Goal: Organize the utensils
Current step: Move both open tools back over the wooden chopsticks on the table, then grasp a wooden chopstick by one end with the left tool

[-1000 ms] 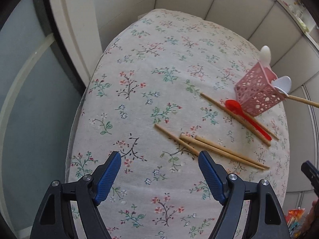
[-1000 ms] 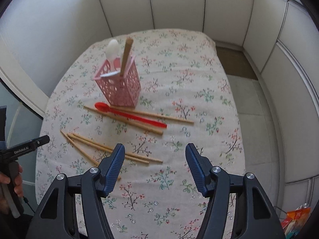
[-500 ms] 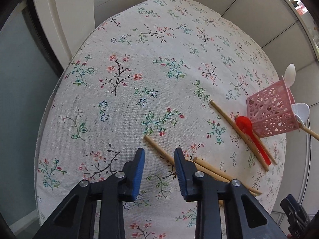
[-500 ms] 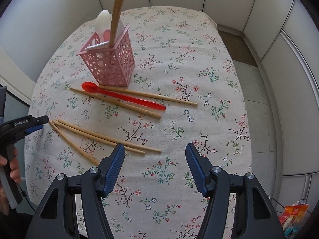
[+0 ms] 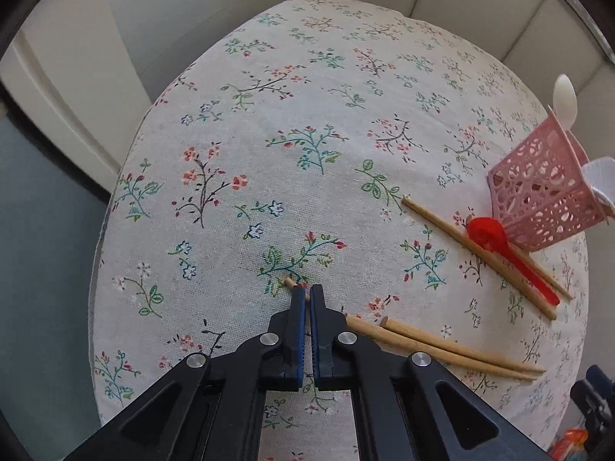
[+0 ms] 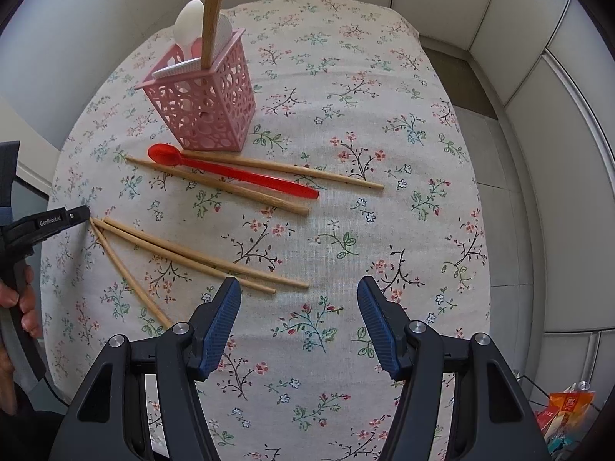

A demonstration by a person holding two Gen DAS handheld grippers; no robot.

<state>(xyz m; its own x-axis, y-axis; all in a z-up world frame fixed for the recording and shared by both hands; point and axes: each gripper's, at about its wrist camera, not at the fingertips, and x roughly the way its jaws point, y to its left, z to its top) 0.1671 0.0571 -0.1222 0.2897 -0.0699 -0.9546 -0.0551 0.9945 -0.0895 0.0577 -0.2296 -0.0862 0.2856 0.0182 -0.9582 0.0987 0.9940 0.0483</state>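
Floral-clothed table (image 6: 384, 77): pink holder (image 6: 203, 111) near far-left corner, red spoon (image 6: 230, 171) and chopsticks (image 6: 200, 255) toward left edge, right gripper (image 6: 299, 317) open.

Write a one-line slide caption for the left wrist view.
Left gripper shut on a wooden chopstick on the floral tablecloth, pink perforated plastic holder beyond.

Chopstick (image 5: 289, 282) in left gripper (image 5: 307, 295): only the tip is showing; the rest is lying hidden under the black gripper body.
Wooden handle (image 6: 213, 11) in pink basket (image 6: 200, 107): top is running off the upper edge.
Hand (image 6: 23, 303): only fingers are showing at the left edge.
Orange packet (image 6: 568, 407): print is reading too small.
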